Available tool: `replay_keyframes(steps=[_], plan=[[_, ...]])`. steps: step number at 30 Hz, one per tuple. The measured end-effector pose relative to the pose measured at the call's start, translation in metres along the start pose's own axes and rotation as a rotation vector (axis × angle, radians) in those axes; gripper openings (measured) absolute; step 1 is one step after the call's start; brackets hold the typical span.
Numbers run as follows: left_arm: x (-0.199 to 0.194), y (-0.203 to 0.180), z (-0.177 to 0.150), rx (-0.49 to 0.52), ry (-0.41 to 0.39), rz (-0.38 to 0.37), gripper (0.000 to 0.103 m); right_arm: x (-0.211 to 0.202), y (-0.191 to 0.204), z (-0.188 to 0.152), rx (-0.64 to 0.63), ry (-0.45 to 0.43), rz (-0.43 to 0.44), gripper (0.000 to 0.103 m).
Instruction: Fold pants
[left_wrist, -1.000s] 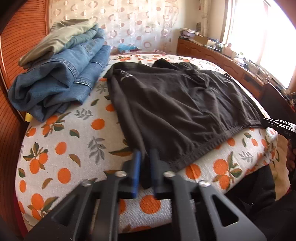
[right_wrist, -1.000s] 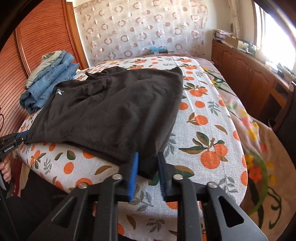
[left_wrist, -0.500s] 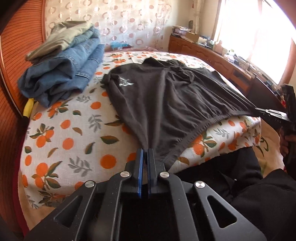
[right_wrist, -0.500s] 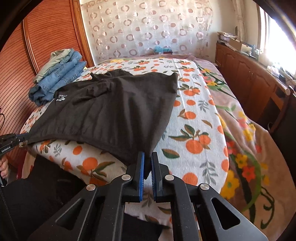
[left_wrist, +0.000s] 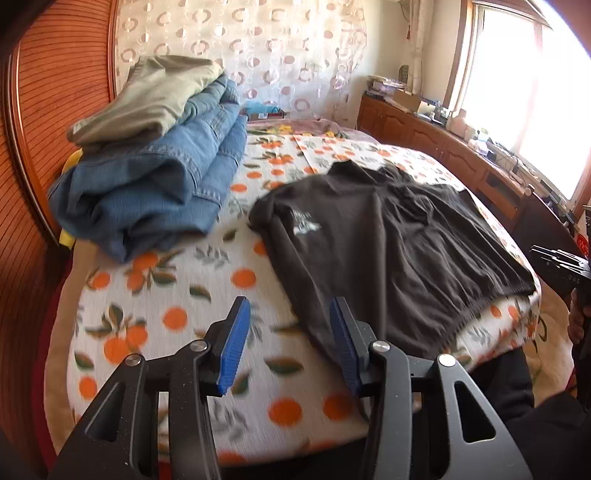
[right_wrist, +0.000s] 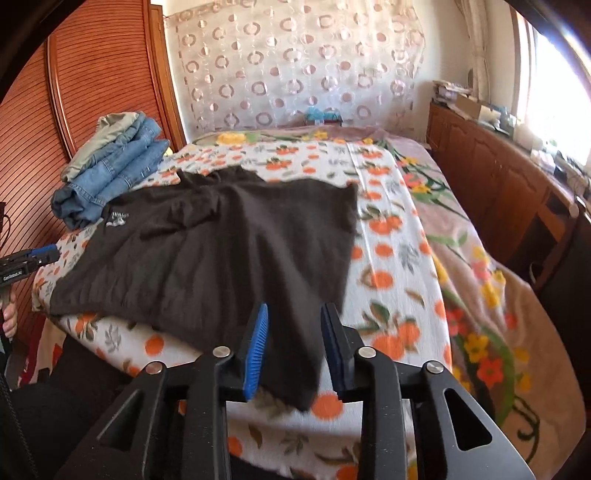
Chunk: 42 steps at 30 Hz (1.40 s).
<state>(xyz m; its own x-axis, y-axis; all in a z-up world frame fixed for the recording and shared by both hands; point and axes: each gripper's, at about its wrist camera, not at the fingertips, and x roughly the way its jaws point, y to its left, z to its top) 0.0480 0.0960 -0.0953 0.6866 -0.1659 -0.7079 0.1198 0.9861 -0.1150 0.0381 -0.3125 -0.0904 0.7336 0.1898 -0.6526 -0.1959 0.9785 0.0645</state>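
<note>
Left wrist view: left gripper (left_wrist: 290, 343), clamped on the pants' (left_wrist: 399, 251) near hem half a second ago, now has jaws opening, nothing between them; pants lie released at centre frame on the bed (left_wrist: 177, 295). Fold laid; next grasp due. Jeans pile (left_wrist: 147, 184) fills upper left.

Right wrist view: right gripper (right_wrist: 293, 345) jaws opening, hem corner between unpressed; bare floral blanket (right_wrist: 480, 266) at right shows here only.

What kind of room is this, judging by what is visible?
Most likely a home bedroom: a bed with an orange-print cover, a stack of folded clothes on it, and a long wooden cabinet under a sunny window.
</note>
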Motion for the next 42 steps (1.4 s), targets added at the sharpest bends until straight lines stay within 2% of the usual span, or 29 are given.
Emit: replay_keyframes(steps=[3,7,11,16,22,23,25,28,34,42], plan=[[0.011,0.003,0.01,0.01,-0.013,0.016,0.046,0.009,0.008,0.009,-0.001,-0.024,0.034,0.038],[0.033,0.007,0.025,0.044,-0.021,0.021,0.045,0.04,0.021,0.018,-0.018,-0.017,0.082,0.04],[0.056,0.013,0.042,0.05,-0.005,0.038,0.038,0.078,0.039,0.024,-0.021,0.028,0.135,0.04],[0.076,0.013,0.058,0.087,0.012,0.037,0.03,0.101,0.053,0.026,-0.045,0.044,0.134,0.041],[0.095,0.018,0.065,0.129,0.059,0.076,0.02,0.104,0.068,0.018,-0.11,0.002,0.099,0.05],[0.096,0.018,0.066,0.138,0.064,0.079,0.015,0.104,0.071,0.017,-0.128,0.003,0.088,0.051],[0.096,0.018,0.068,0.154,0.062,0.077,0.008,0.107,0.074,0.017,-0.143,0.007,0.073,0.052],[0.09,0.018,0.076,0.172,0.042,0.087,0.005,0.109,0.08,0.017,-0.152,0.004,0.049,0.052],[0.085,0.02,0.099,0.211,0.009,0.138,0.003,0.112,0.081,0.019,-0.152,0.003,0.053,0.053],[0.084,0.027,0.115,0.189,-0.02,0.176,0.004,0.108,0.079,0.018,-0.154,0.002,0.054,0.053]])
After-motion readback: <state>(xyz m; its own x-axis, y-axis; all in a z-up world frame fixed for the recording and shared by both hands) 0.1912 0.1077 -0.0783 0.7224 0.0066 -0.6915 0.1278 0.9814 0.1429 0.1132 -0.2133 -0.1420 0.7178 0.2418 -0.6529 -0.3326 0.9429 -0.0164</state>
